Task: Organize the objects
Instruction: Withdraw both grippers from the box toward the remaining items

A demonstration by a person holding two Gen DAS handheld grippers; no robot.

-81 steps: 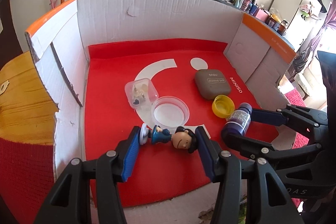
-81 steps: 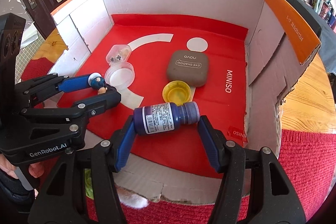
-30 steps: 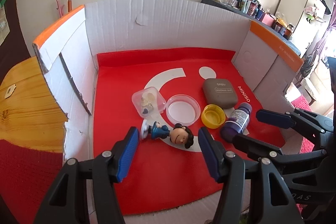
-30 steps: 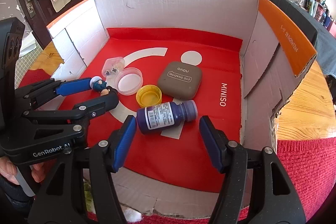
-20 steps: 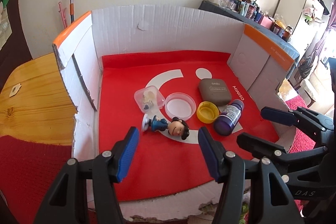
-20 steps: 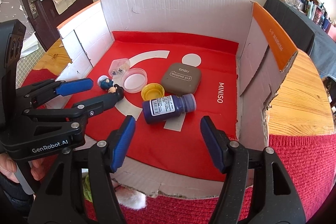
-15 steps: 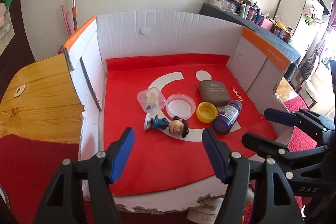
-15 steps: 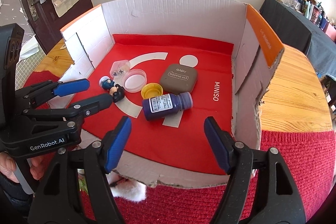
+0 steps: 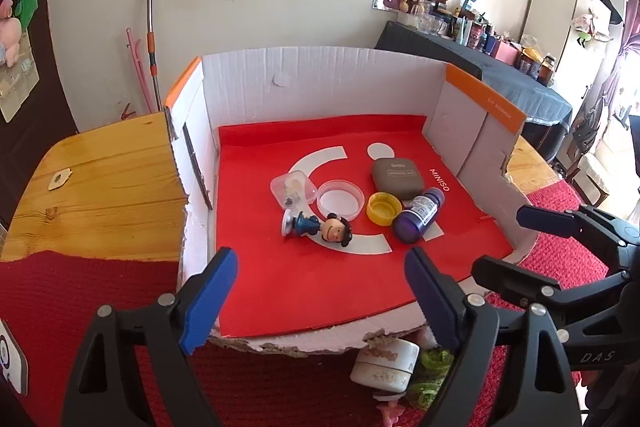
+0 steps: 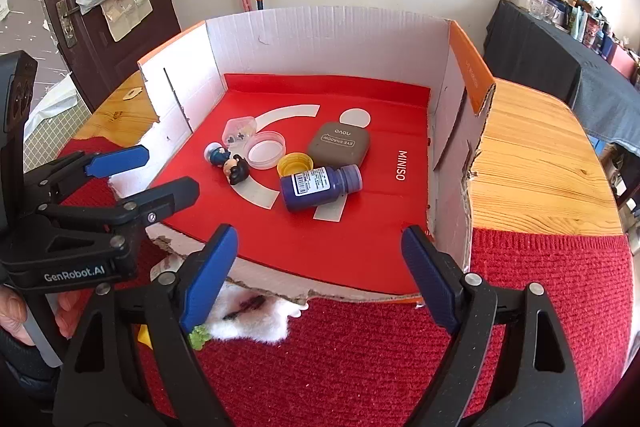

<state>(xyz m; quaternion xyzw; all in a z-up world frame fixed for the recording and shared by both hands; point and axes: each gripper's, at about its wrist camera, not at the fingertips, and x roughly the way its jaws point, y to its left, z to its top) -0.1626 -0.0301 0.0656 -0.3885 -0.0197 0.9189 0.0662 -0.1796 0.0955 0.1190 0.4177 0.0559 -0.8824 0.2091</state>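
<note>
A cardboard box [image 9: 320,75] [image 10: 328,27] with a red floor holds the objects. A small figurine [image 9: 318,227] [image 10: 228,163] lies on its side. A purple bottle [image 9: 418,215] [image 10: 320,187] lies beside a yellow cap [image 9: 384,207] [image 10: 295,164]. A clear round lid [image 9: 341,199] [image 10: 265,148], a clear small case [image 9: 293,187] [image 10: 239,131] and a grey eyeshadow case [image 9: 397,173] [image 10: 339,143] lie behind them. My left gripper [image 9: 320,291] [image 10: 144,175] is open and empty at the box's front edge. My right gripper [image 10: 316,267] [image 9: 516,239] is open and empty, also at the front edge.
The box stands on a wooden table [image 9: 92,187] [image 10: 532,159] with a red cloth [image 10: 400,367] in front. A white jar [image 9: 386,363], green fluff [image 9: 434,359] and white fluff [image 10: 248,315] lie on the cloth under the box's torn front edge.
Both grippers let go of the figurine and the bottle, opened wider and drew back and up out of the box. The figurine and bottle now lie on the red floor.
</note>
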